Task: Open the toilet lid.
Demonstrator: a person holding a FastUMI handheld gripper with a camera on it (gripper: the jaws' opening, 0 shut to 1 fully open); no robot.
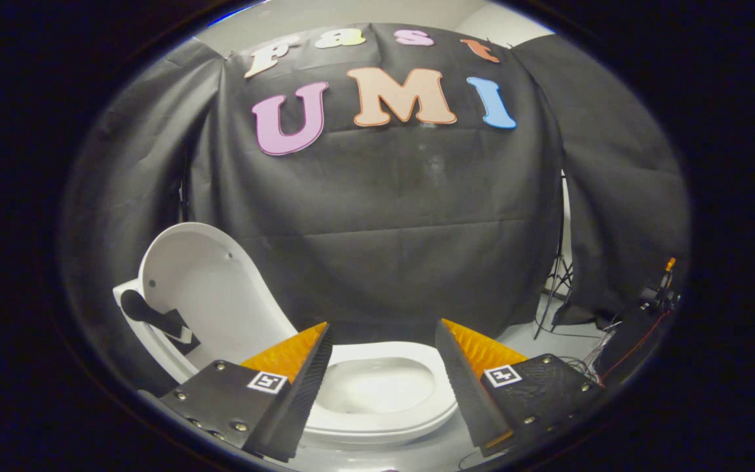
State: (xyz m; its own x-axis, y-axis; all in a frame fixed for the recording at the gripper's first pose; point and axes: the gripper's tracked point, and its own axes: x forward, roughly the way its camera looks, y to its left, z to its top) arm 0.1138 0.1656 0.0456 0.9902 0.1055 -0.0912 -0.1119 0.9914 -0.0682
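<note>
Stood raised at ten o'clock: toilet lid (210,288). Hovered above seat (387,419), gripper (384,367) spread wide, holding nothing. Best withdrawn straight back, clear of lid.

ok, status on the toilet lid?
Gripper fingers open, holding nothing. Toilet lid raised, leaning back; seat down, bowl exposed. Nothing in the way.

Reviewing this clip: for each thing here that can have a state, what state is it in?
Lid: raised, leaning back behind the bowl.
Seat: down on the bowl, which shows between and beyond the fingers.
Gripper: open, fingers apart, holding nothing, clear of the lid.
</note>
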